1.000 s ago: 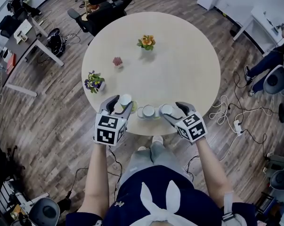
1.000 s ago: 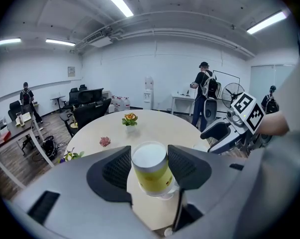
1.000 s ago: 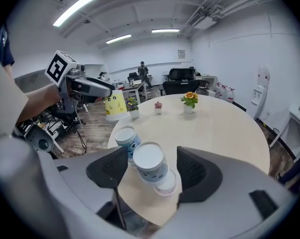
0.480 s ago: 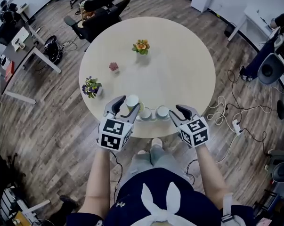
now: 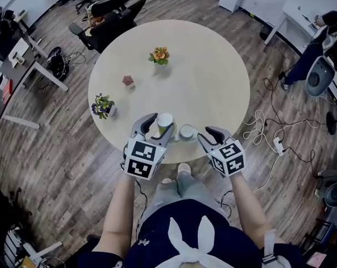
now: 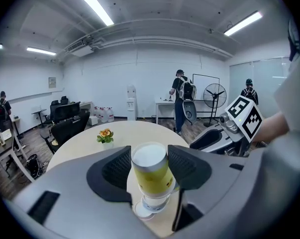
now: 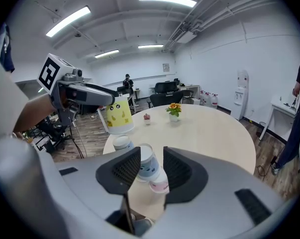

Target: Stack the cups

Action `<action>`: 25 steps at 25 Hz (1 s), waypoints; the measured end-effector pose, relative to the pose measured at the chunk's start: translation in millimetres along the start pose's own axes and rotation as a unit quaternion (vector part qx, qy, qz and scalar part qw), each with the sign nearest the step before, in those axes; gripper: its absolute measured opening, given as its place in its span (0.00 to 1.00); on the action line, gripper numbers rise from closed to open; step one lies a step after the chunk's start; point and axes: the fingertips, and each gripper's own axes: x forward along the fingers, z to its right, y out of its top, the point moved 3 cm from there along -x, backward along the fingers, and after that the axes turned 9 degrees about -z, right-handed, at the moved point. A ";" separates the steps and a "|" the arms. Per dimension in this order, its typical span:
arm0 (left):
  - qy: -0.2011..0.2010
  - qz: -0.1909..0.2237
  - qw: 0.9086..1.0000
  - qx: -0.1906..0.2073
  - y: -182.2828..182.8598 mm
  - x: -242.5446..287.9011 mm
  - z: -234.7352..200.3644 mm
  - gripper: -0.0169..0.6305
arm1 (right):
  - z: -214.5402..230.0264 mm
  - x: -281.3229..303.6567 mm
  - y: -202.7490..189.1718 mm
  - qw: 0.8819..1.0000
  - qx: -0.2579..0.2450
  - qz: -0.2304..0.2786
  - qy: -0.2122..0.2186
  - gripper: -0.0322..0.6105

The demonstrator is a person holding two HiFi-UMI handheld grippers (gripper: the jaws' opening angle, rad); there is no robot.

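Office (desks (image 5: pixel 24 53), swivel chairs (image 5: pixel 104 27))

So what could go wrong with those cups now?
The upside-down yellow paper cup in the left gripper hangs over a white cup; lowered off-centre, it could knock that over. The right gripper has just been closing its jaws, a blue-printed cup between them; squeezing might crush it or topple the pink cup beneath.

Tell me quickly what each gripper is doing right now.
Left gripper: closed on the yellow cup.
Right gripper: jaws have just been closing, now gripping the blue cup.
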 end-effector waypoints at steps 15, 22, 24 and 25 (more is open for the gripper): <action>-0.006 -0.022 0.999 0.032 -6.4 28.3 25.3 0.40 | 1.7 -5.8 -11.8 1.000 0.007 -0.007 0.006 0.27; 0.000 -0.025 0.998 0.051 -13.9 27.6 32.7 0.40 | -4.0 -5.4 -11.5 1.000 0.007 -0.008 0.016 0.27; 0.001 -0.026 0.998 0.055 -14.7 27.3 34.4 0.40 | -5.7 -5.3 -11.7 1.000 0.007 -0.008 0.019 0.27; 0.000 -0.029 0.998 0.057 -15.6 27.9 35.4 0.40 | -6.3 -4.8 -12.0 1.000 0.006 -0.008 0.020 0.27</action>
